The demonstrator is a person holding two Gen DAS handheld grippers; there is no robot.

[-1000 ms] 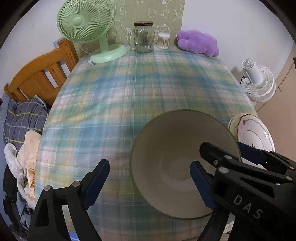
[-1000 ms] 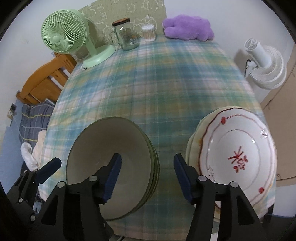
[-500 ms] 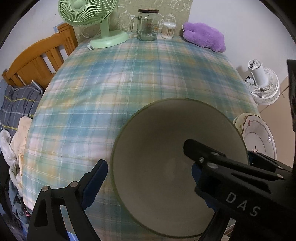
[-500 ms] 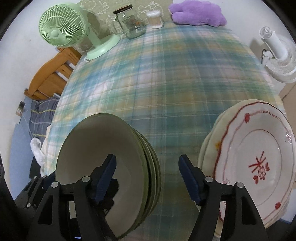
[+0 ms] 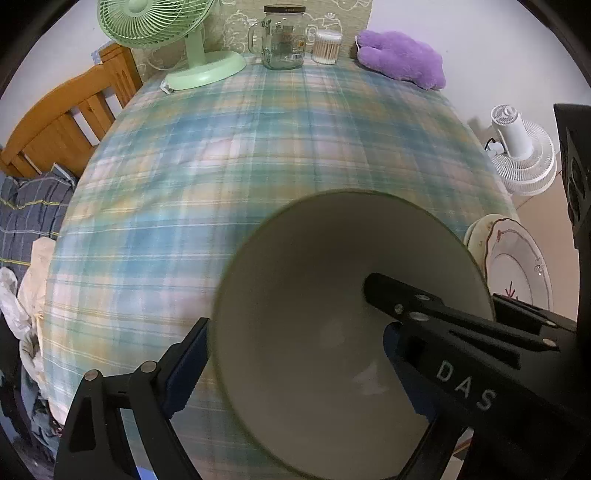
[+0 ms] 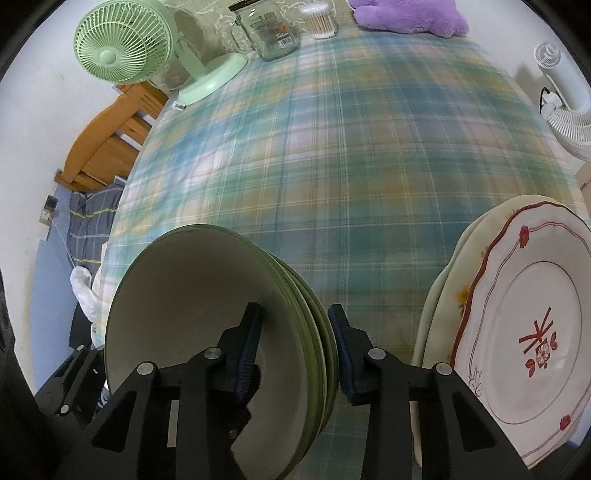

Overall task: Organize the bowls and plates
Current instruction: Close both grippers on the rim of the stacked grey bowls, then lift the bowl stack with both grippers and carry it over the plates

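Observation:
A stack of green-rimmed bowls [image 6: 207, 317] stands near the table's front edge and fills the left wrist view [image 5: 317, 310]. My right gripper [image 6: 295, 332] straddles the stack's right rim, one finger inside the top bowl, one outside, nearly closed on it. My left gripper [image 5: 295, 354] is open, its left finger at the bowl's outer left wall; its right finger [image 5: 410, 310] looks to be inside the bowl. A stack of white plates with red pattern [image 6: 524, 332] sits to the right, also in the left wrist view [image 5: 513, 266].
On the plaid tablecloth [image 5: 258, 155] at the far edge stand a green fan [image 5: 166, 33], a glass jar [image 5: 282, 37], a cotton-swab holder [image 5: 327, 46] and a purple plush [image 5: 402, 59]. A wooden chair [image 5: 62, 125] is left, a white floor fan [image 5: 521, 151] right.
Both grippers moved forward and down onto the bowl stack. The right gripper's fingers have narrowed around the stack's right rim. The left gripper's left finger has come up against the bowl.

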